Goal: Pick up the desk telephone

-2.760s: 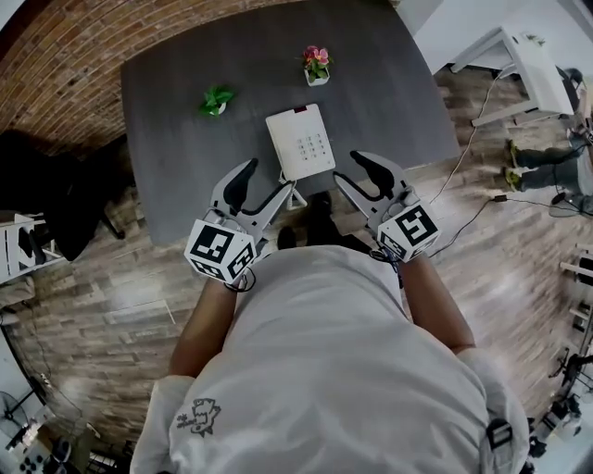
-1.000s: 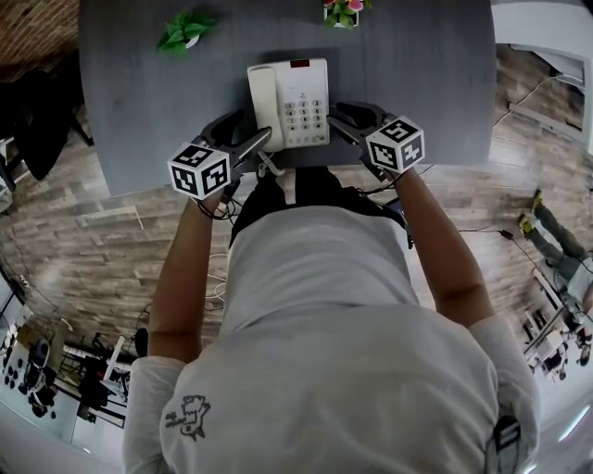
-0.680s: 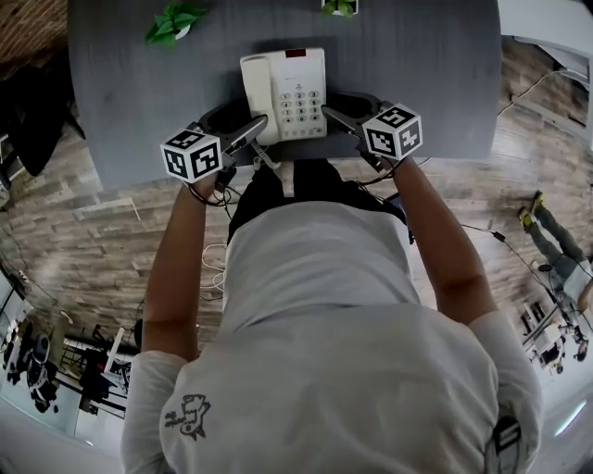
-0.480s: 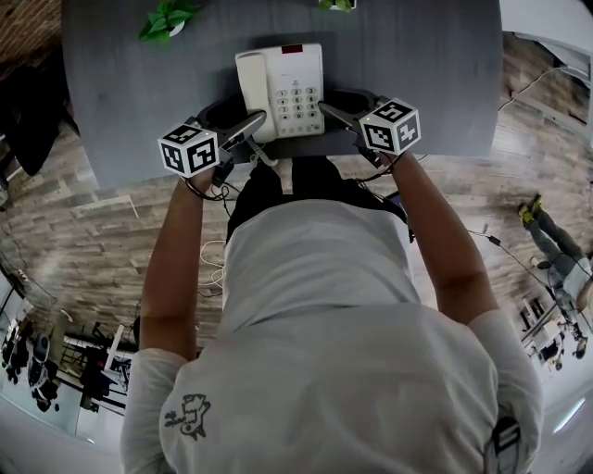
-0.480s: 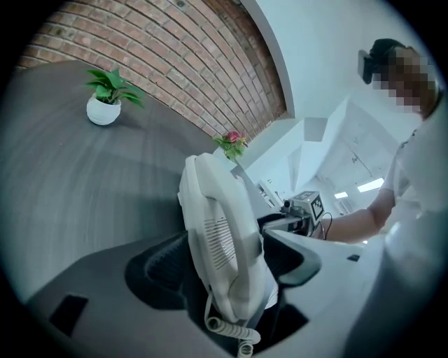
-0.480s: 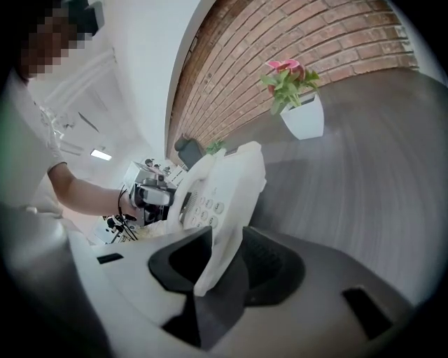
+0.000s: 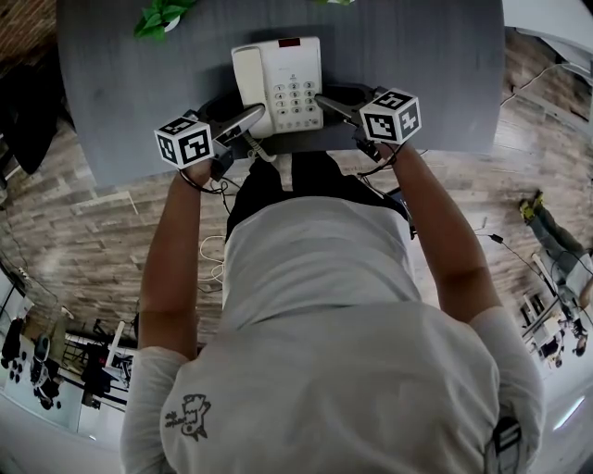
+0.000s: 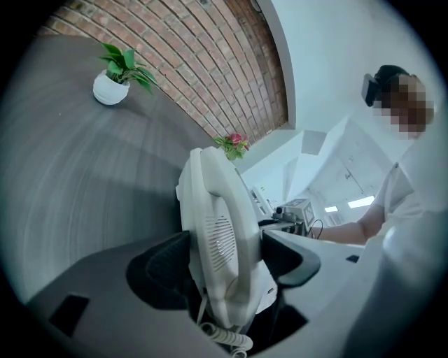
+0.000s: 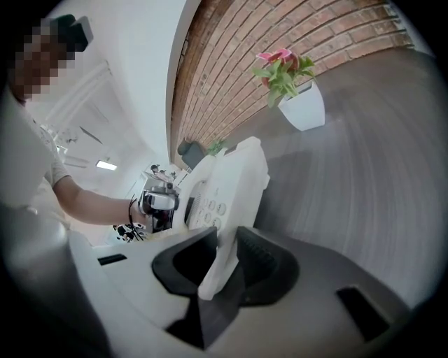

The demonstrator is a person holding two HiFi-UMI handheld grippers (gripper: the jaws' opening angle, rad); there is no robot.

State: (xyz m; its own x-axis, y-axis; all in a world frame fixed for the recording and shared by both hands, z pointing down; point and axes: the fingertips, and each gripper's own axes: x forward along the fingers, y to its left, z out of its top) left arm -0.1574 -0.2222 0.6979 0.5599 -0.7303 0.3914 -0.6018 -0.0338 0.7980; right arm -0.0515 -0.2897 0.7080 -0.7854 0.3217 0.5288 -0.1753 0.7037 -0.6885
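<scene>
**Desk:** What sits at the far left?

**Photographer:** A green leafy plant in a round white pot (image 7: 157, 16), at the back of the dark grey wooden table (image 7: 435, 65).

**Desk:** And next to the right?

**Photographer:** The left gripper (image 7: 236, 113), held low at the table's near edge. Its jaws are narrow and clamped on the left side of the white desk telephone (image 7: 278, 81). Both dark pads press the receiver, and the white coiled cord (image 8: 224, 337) curls out just below them.

**Desk:** Where is the telephone itself?

**Photographer:** Near the table's front edge, keypad up, between the two tongs and right before the person. Whether it has left the surface cannot be told.

**Desk:** The other side?

**Photographer:** The right gripper (image 7: 335, 96) has the telephone's right edge between its jaws. They are closing, and both pads already meet the white casing. Beyond it, toward the brick wall, stands a pink-flowered plant in a white pot (image 9: 297, 105).
</scene>
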